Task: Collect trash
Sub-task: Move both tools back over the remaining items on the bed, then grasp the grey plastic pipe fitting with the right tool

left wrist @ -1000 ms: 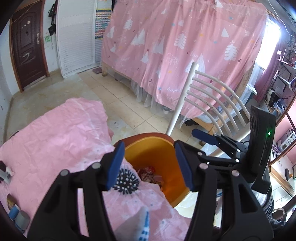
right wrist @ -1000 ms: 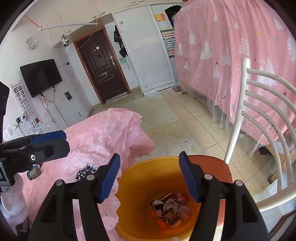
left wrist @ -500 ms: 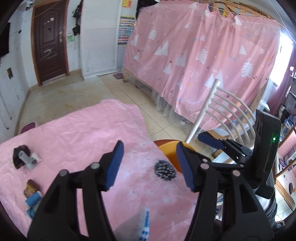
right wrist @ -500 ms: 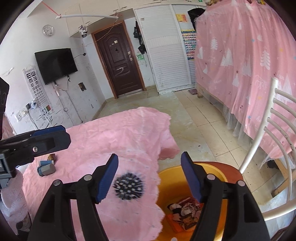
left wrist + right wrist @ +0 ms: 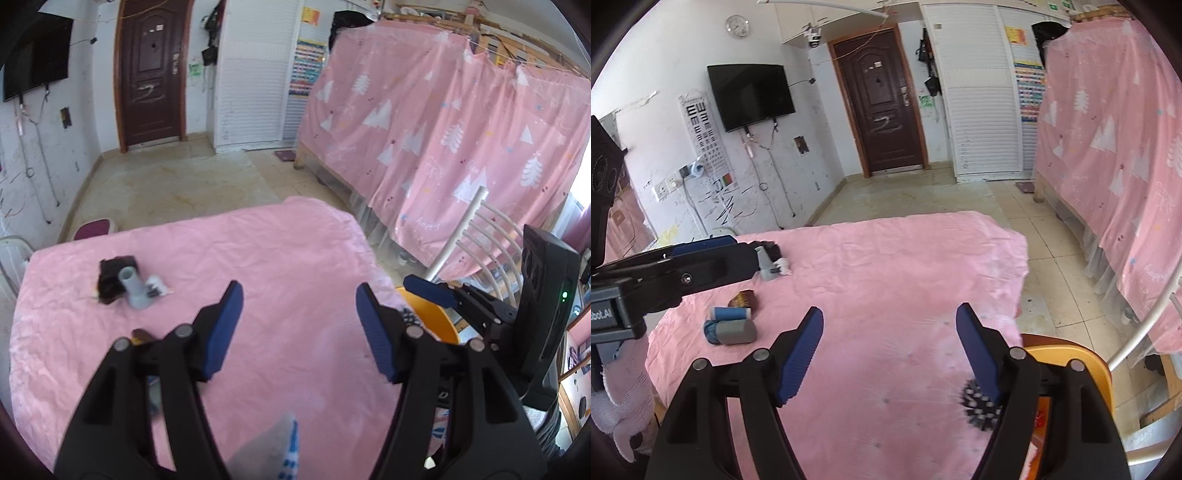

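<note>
A crumpled pink cloth (image 5: 905,266) covers the table, a black spiky flower print (image 5: 979,404) near its right edge. Behind it lies a pale tiled floor (image 5: 923,192), leading to a dark brown panelled door (image 5: 882,110). A black flat television (image 5: 751,96) hangs on the scuffed white wall — an eye chart (image 5: 705,136) beside it. A pink tree-patterned curtain (image 5: 443,147) drapes the right side, a white slatted chair back (image 5: 484,236) before it.
</note>
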A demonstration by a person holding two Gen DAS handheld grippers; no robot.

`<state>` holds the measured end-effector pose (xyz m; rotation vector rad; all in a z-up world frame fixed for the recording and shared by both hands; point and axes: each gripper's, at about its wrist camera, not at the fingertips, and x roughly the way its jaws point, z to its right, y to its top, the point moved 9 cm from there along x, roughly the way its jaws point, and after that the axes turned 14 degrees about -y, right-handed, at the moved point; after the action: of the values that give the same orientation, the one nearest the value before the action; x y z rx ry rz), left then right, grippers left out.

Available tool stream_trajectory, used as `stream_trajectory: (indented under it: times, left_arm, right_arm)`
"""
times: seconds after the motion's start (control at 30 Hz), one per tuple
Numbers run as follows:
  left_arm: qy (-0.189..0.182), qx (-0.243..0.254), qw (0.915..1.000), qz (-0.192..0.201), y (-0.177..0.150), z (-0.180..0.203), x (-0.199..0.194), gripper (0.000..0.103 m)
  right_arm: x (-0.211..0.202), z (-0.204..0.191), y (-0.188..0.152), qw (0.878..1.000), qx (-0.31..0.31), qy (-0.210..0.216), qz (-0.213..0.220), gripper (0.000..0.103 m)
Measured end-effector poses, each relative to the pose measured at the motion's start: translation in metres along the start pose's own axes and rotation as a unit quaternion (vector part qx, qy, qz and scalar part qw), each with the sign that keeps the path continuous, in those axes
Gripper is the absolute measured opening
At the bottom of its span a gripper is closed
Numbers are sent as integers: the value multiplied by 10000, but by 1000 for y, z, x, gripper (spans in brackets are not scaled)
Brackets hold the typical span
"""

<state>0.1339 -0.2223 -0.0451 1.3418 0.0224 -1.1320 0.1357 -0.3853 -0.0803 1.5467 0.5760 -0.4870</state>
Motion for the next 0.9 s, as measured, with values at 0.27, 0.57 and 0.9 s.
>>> stream_trajectory:
  times: [0.27, 0.57, 0.9]
  left_arm:
    - [374, -447, 9981, 190, -8, -60, -36, 68]
    - [647, -679, 9955, 166, -19, -105, -55, 69]
    - [696, -1029, 9922, -34, -39, -150, -48, 75]
  right_arm:
    - [16, -61, -4, 9985, -390, 316, -200, 67]
    - [32, -124, -14, 9933, -815, 671, -466, 67]
    - [43, -178, -29, 9839, -1266, 1006, -767, 67]
